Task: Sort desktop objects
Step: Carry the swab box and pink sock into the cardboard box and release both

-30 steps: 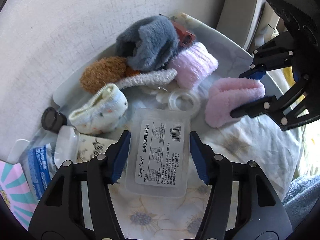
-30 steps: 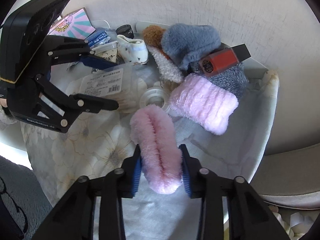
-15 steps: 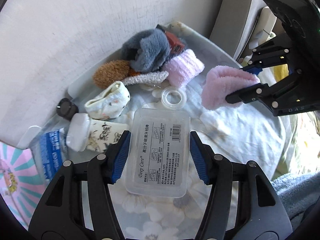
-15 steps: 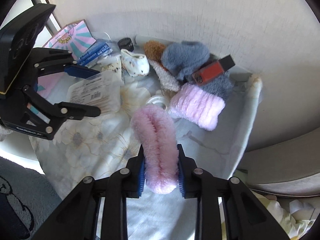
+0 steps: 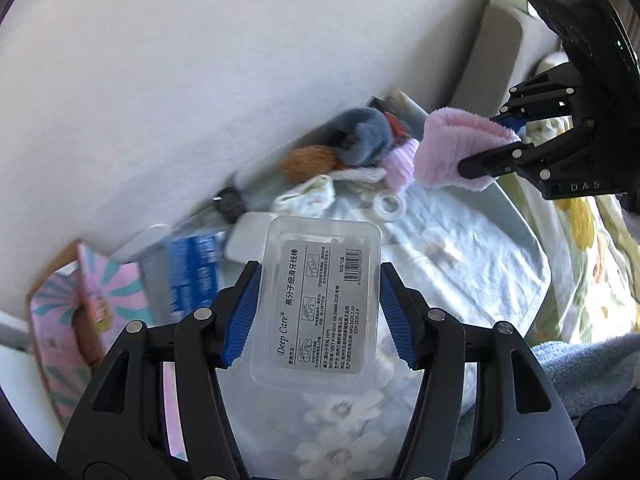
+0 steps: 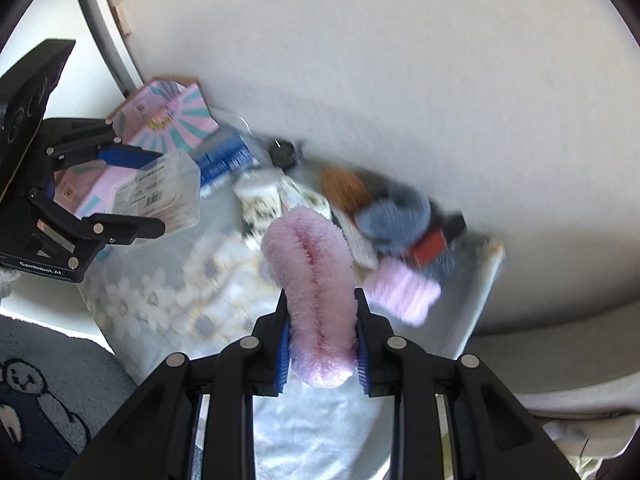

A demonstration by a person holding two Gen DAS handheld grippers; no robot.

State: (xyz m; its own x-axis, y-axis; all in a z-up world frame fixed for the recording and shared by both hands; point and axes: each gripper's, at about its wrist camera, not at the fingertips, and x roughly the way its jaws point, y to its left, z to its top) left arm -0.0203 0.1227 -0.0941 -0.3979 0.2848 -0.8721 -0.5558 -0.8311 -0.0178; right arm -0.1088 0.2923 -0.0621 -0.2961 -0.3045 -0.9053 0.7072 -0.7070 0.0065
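Observation:
My left gripper (image 5: 320,312) is shut on a clear plastic floss-pick box (image 5: 320,304) with a printed label, held above the flowered cloth (image 5: 460,264). The same clear box (image 6: 160,196) shows at the left of the right wrist view, in the left gripper (image 6: 140,192). My right gripper (image 6: 322,340) is shut on a folded pink fluffy sock (image 6: 312,280), lifted off the cloth. That pink sock (image 5: 456,148) and the right gripper (image 5: 500,140) appear at the upper right of the left wrist view.
Along the wall lie a grey fluffy sock (image 5: 360,132), a brown sock (image 5: 308,160), a second pink sock (image 5: 400,160), a white baby sock (image 5: 308,198), a tape ring (image 5: 390,206), a black cap (image 5: 230,206), a blue packet (image 5: 192,268) and a pink-teal box (image 5: 92,300).
Both grippers rose away from the cloth, carrying the clear box and the pink sock. The objects on the cloth now look smaller and farther off.

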